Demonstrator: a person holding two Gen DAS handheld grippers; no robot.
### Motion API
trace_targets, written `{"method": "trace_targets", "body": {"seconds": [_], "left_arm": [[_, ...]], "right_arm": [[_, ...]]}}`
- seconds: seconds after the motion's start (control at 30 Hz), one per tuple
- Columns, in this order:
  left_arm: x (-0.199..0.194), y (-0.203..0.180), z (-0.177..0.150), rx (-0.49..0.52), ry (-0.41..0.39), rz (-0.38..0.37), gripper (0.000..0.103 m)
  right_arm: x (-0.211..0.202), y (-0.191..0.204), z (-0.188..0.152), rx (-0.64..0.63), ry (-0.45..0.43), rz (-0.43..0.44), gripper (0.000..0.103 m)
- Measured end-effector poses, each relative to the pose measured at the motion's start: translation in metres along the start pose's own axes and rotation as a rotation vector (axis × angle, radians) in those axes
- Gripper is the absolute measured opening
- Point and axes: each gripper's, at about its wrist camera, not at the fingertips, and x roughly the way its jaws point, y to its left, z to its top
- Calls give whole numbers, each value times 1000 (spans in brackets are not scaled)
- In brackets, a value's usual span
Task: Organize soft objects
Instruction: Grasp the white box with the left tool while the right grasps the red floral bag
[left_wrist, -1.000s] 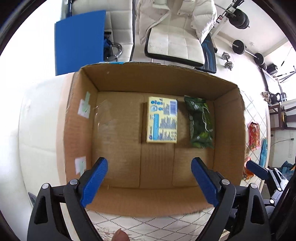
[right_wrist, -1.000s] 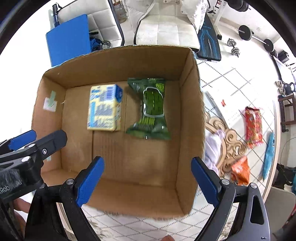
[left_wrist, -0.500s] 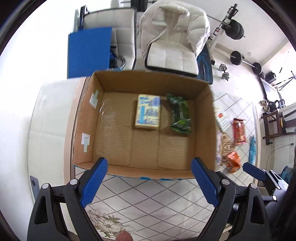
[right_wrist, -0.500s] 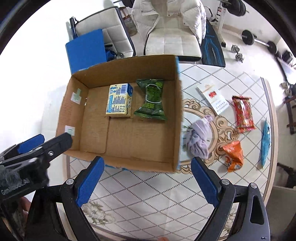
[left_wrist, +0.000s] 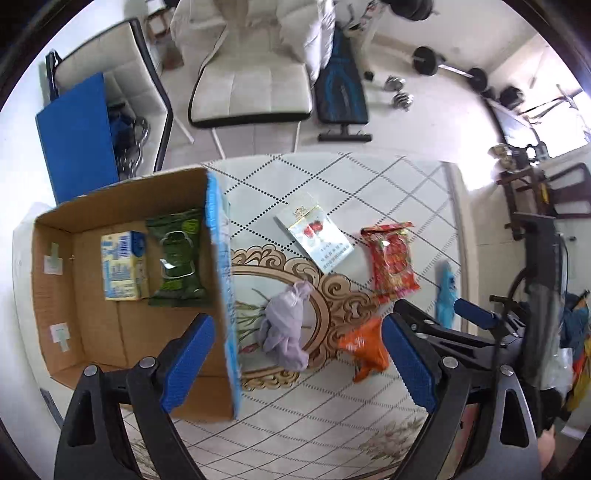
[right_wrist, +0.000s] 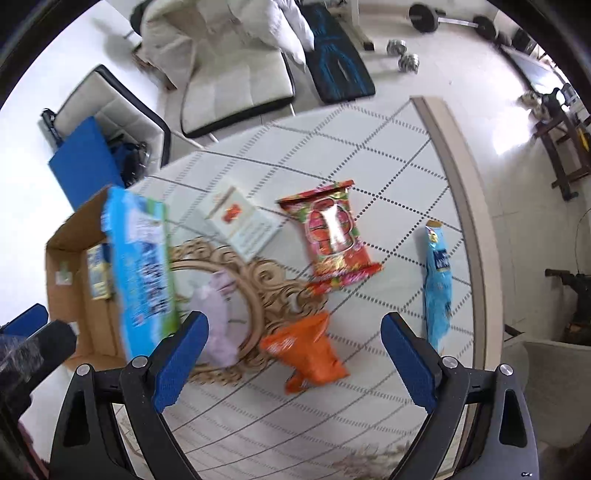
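A cardboard box (left_wrist: 55, 332) stands at the table's left and holds a yellow-blue carton (left_wrist: 120, 264) and a green packet (left_wrist: 177, 258). On the table lie a lilac cloth (left_wrist: 286, 325), an orange packet (left_wrist: 364, 349), a red packet (left_wrist: 391, 258), a white flat pack (left_wrist: 314, 236) and a blue packet (left_wrist: 445, 295). My left gripper (left_wrist: 295, 363) is open and empty above the box's right wall. My right gripper (right_wrist: 291, 363) is open and empty above the orange packet (right_wrist: 304, 350), with the cloth (right_wrist: 218, 314), red packet (right_wrist: 334, 236) and blue packet (right_wrist: 436, 284) ahead.
The round table (right_wrist: 369, 424) has a tiled cloth with a gold ornament. Its right edge (right_wrist: 461, 221) runs near the blue packet. White chairs (left_wrist: 251, 81), a blue board (left_wrist: 75, 136) and weights (left_wrist: 443, 66) stand on the floor beyond.
Both grippers rose out of the box and swung right. The views went from the box's inside to the table with the loose packets and cloth. Both stayed open.
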Motion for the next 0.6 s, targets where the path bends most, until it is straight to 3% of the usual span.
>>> {"method": "trace_targets", "body": {"seconds": [0.13,0.23,0.3,0.37,0.47,0.6], "left_arm": [[55,-12,35,-43,72,37,92],[90,-17,55,-67,122,52,92],[109,-20,64,-77,157,56,92],[127,-22,72,-86,189,55,92],[162,-24,84,-130,259,61,92],[199,-28,93,-160,331,101,92]], "right_arm": [[59,-16,32,13,82,-9,89],[90,-22,47,11,136,-20,78],[96,-27,53,-3,138,-64,57],[91,-37,57,33,138,-34,55],[81,-52,65,49,101,-67,53],[81,-70,73,56,128,-41,53]]}}
